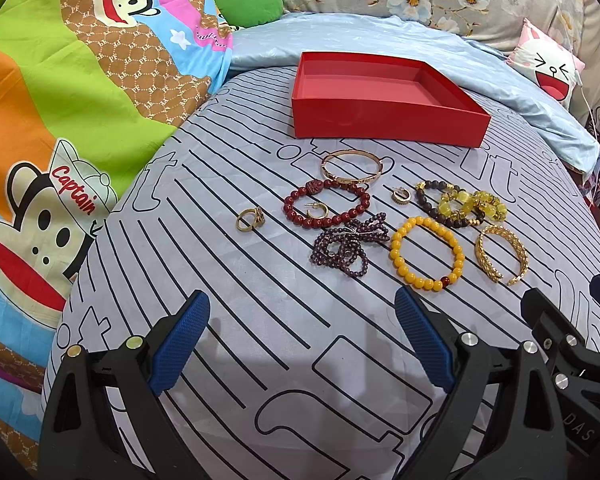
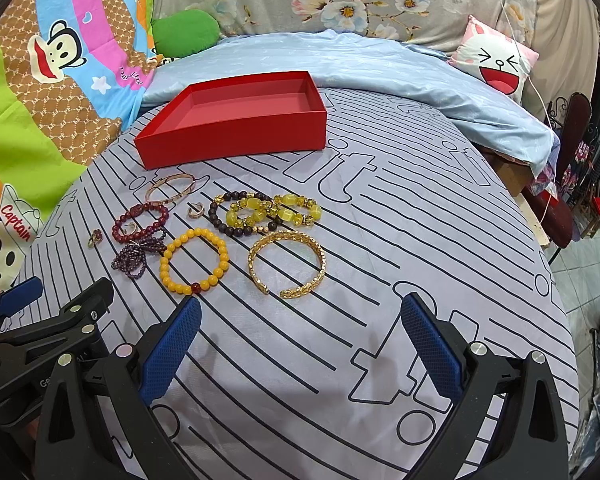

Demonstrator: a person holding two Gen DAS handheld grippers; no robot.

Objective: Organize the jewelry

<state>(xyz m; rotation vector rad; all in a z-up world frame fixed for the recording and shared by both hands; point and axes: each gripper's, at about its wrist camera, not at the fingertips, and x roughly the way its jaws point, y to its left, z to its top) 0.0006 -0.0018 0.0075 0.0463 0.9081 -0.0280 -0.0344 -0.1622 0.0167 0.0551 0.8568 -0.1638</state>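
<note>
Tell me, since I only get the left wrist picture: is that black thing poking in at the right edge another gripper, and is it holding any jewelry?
Observer: Yes, that is the right gripper. Its own camera shows the jaws spread wide over the striped sheet, with nothing between them.
Operator: What lies straight ahead of it?
Observer: The gold cuff bracelet, with its gap turned towards the gripper. The yellow bead bracelet lies just to the left of it.
</note>
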